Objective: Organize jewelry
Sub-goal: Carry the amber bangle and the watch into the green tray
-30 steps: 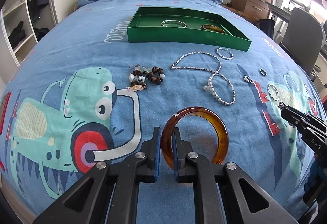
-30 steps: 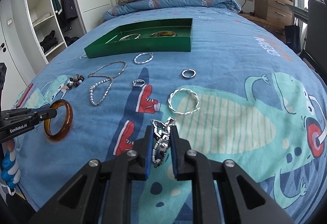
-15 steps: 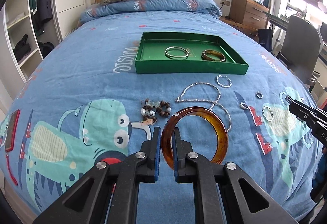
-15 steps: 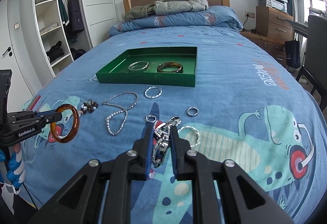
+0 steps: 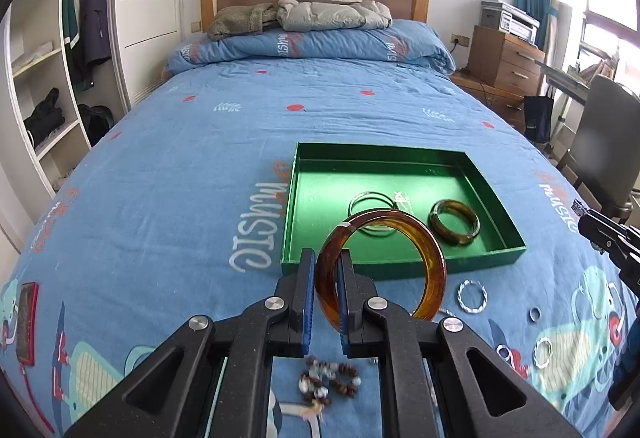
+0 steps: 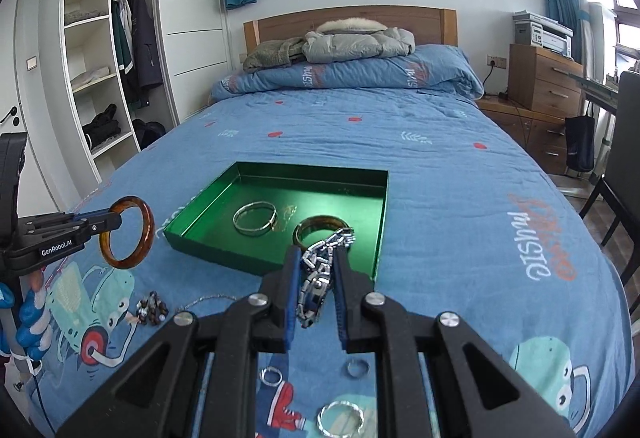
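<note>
My left gripper (image 5: pixel 324 298) is shut on an amber bangle (image 5: pixel 432 270) and holds it in the air just before the near edge of the green tray (image 5: pixel 304 206). My right gripper (image 6: pixel 316 278) is shut on a silver chain bracelet (image 6: pixel 320 266), raised near the tray's near right corner (image 6: pixel 382 206). The tray holds a silver bangle (image 5: pixel 372 204) and a dark amber bangle (image 5: pixel 454 222). In the right wrist view the left gripper (image 6: pixel 108 224) and its bangle (image 6: pixel 128 232) show at the left.
On the blue bedspread lie a bead bracelet (image 5: pixel 330 382), a twisted silver ring (image 5: pixel 472 296), small rings (image 6: pixel 272 376) and a twisted silver bangle (image 6: pixel 340 416). Pillows and jackets (image 5: pixel 320 14) lie at the headboard. A chair (image 5: pixel 604 146) stands at the right.
Both grippers have risen and moved forward toward the green tray, each carrying its piece. The tray is now much closer in both views.
</note>
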The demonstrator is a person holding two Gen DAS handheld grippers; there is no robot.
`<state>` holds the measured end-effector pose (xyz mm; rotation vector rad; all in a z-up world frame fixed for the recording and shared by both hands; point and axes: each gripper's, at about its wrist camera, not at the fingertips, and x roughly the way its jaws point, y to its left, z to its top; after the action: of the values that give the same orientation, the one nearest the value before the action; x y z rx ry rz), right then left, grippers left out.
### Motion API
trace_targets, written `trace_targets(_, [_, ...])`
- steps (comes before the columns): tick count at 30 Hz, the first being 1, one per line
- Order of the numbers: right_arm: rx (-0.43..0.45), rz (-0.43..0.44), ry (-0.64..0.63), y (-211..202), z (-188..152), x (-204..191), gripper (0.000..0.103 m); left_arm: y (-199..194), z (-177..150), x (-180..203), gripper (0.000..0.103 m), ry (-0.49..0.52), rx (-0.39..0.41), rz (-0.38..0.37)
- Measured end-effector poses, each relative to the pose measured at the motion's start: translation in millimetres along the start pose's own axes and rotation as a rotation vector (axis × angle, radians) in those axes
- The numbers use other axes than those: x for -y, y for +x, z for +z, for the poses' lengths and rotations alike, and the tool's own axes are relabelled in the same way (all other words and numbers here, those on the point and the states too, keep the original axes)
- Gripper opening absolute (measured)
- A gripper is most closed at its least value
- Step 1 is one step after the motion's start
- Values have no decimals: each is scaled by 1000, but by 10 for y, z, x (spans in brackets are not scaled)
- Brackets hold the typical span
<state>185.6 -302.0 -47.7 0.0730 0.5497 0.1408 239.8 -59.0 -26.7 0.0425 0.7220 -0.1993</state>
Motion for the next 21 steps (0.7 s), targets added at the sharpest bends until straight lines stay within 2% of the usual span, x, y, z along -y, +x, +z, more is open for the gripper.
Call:
trace_targets(6, [-7,1,3,651,396,117,14,582,306,-9,10,-1,-26,28])
trace_targets(10, [-37,-2,10,1139,564,216,14,981,385,-6,10,3,-57,54])
trace_targets(16, [-117,-12,30,1843,638,340,14,1477,374,-46,10,3,-123,76])
trace_targets(21, [-229,-30,64,2307,609,423,14,1702,322,-73,10,-10,-175,64])
